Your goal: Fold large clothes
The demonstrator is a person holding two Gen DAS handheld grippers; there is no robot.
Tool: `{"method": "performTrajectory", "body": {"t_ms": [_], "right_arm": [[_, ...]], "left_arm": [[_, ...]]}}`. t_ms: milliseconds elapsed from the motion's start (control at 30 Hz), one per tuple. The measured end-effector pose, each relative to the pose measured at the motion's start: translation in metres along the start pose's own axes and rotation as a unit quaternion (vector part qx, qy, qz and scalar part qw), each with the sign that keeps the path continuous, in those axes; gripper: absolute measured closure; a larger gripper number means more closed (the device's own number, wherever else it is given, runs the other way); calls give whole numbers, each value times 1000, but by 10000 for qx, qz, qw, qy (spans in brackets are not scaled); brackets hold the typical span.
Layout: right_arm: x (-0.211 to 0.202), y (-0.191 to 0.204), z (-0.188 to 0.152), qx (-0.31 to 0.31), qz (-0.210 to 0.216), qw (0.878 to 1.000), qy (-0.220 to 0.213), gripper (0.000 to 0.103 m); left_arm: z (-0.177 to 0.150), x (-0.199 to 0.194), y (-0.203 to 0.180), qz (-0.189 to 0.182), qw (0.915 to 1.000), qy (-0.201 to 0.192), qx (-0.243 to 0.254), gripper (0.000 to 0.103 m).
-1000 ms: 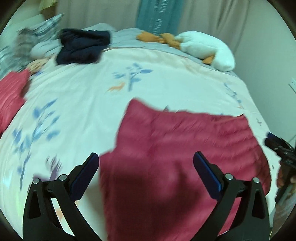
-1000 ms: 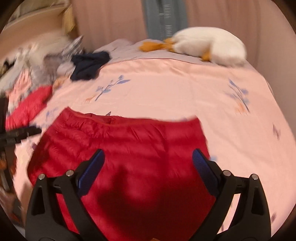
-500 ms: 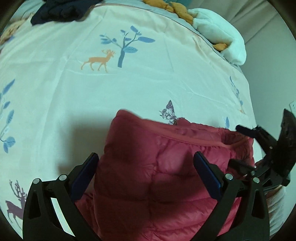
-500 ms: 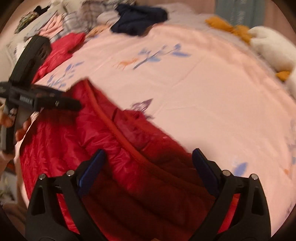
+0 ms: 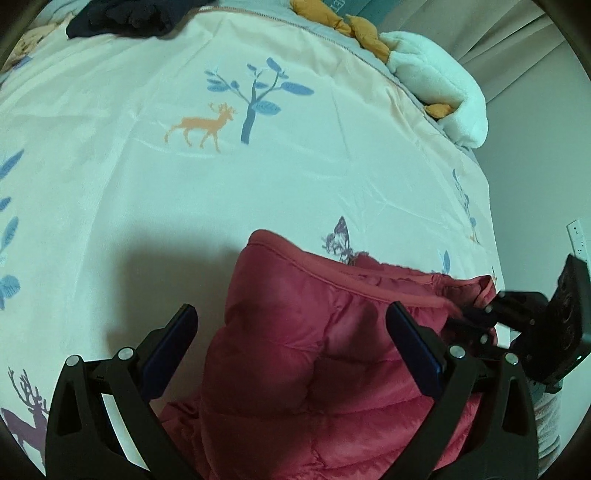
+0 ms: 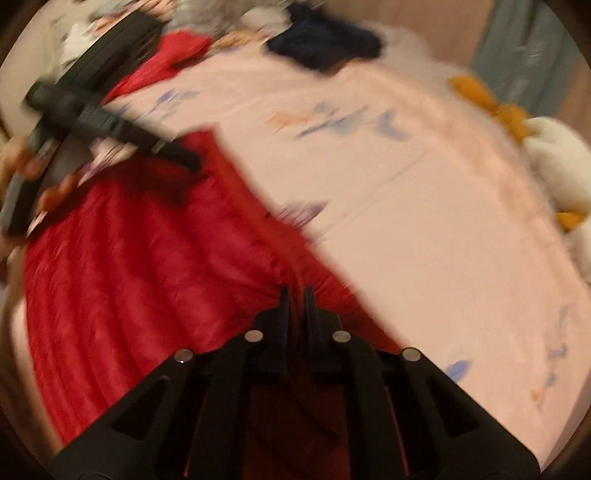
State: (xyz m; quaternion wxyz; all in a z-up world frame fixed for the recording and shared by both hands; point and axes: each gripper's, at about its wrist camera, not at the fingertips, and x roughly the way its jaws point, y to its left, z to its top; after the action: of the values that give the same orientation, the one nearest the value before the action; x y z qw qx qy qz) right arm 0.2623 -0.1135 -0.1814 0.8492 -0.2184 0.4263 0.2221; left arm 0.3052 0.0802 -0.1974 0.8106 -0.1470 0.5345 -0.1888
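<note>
A red quilted jacket lies on the bed's near edge, its hem running across the top. My left gripper hangs open over the jacket's left part, the puffy fabric between its fingers but not pinched. In the right wrist view, which is blurred, my right gripper is shut on the red jacket at its hem edge. The left wrist view shows the right gripper clamped at the jacket's right corner. The left gripper reaches in over the jacket's far corner, held by a hand.
The pale bedcover with deer and tree prints spreads beyond the jacket. A dark navy garment lies at the far edge, a white and orange plush toy at the far right. Another red garment sits far left.
My right gripper's jaws went from wide open to shut on the jacket's hem. Both grippers came down and in over the jacket; the left one has held still for the last half second.
</note>
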Motion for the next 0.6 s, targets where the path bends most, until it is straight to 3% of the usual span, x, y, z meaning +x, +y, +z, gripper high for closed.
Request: {"method": "performTrajectory", "body": {"t_ms": [167, 267, 400, 500, 600], "right_arm": [[36, 0, -3, 195, -205, 9989, 361, 96], [37, -4, -4, 425, -86, 9985, 324, 95], [9, -24, -2, 1078, -257, 9938, -2, 73], [-23, -37, -8, 1448, -274, 9881, -443, 64], [-40, -43, -22, 1626, -384, 9848, -471, 62]], "left_arm": [[9, -2, -3, 255, 9994, -251, -28, 1], [10, -3, 0, 558, 9977, -360, -95, 1], [3, -30, -9, 504, 9964, -687, 45, 1], [-6, -51, -34, 486, 9933, -872, 580, 1], [-14, -53, -52, 534, 9909, -852, 890, 1]]}}
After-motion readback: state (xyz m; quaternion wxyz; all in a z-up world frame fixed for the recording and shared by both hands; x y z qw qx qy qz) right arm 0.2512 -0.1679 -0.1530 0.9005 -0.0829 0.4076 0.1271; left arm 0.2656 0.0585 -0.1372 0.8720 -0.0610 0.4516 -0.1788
